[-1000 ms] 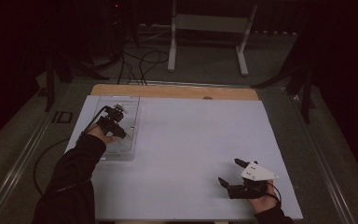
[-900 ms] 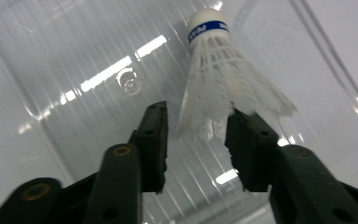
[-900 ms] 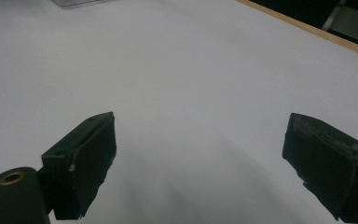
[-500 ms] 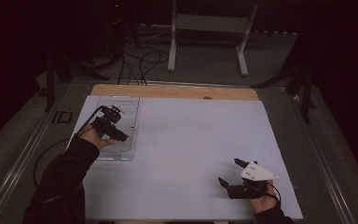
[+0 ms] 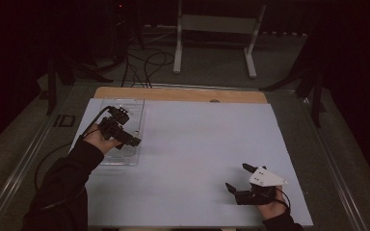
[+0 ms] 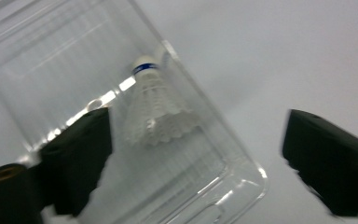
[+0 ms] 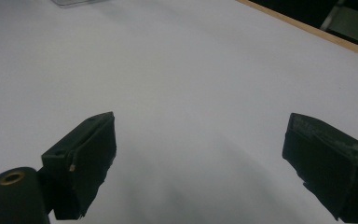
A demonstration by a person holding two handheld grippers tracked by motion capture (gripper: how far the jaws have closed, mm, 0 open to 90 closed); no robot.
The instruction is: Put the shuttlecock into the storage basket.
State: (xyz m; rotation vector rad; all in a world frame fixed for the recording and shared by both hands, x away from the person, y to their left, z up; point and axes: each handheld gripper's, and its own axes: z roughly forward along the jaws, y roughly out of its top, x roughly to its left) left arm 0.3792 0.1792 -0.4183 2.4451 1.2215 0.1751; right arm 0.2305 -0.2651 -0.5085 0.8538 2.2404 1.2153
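A white shuttlecock (image 6: 154,112) with a blue band at its cork lies on its side in a clear plastic box (image 6: 51,56). That box (image 5: 124,161) sits at the left of the white table sheet. My left gripper (image 5: 131,142) hovers over it, and its jaws have just been opening. They stand wide apart in the left gripper view (image 6: 198,122), with the shuttlecock lower down between them, untouched. My right gripper (image 5: 236,176) rests open near the front right of the sheet, with only bare sheet between its jaws (image 7: 200,140).
The white sheet (image 5: 197,139) covers the table, with a wooden strip (image 5: 173,94) along its far edge. Beyond the table a metal stand (image 5: 214,24) and cables (image 5: 144,62) lie on the dark floor. A cable trails from the left gripper over the table's left edge.
The left hand has lifted slightly over the box and its forearm has swung leftward. The right gripper has stayed put.
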